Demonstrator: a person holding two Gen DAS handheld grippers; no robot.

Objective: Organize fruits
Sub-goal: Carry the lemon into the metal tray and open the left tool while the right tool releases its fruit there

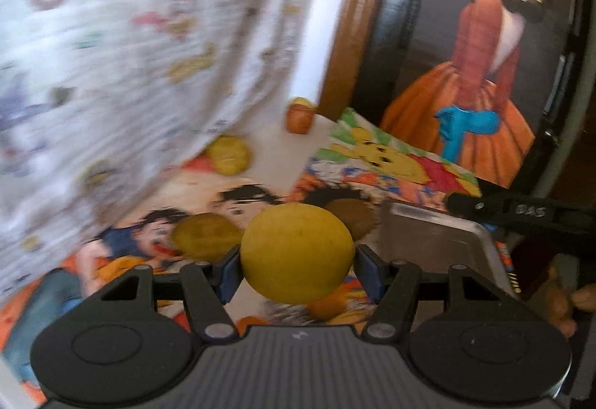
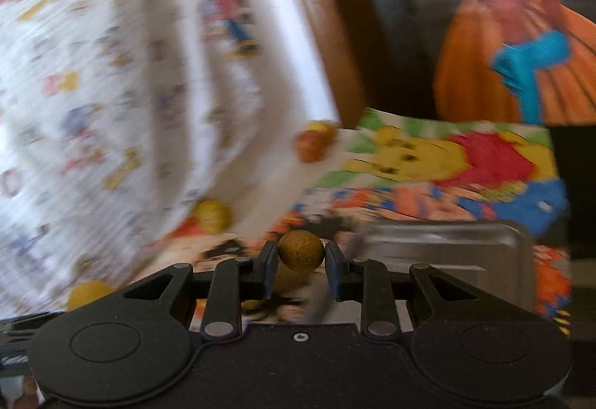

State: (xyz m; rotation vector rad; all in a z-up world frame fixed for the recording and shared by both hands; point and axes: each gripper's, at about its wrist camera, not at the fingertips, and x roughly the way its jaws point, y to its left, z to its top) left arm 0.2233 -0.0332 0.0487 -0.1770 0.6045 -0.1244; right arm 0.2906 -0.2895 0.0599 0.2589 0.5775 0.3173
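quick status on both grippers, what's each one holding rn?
Left gripper: shut on the yellow lemon, jaws pressed to both its sides.
Right gripper: jaws either side of the small brown speckled fruit; blur hides whether they touch it.

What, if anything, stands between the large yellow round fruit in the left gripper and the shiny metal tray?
Nothing visible does. The left gripper holds the large yellow round fruit above the printed cloth, and the shiny metal tray lies just to its right. A small brown fruit sits behind, off that path.
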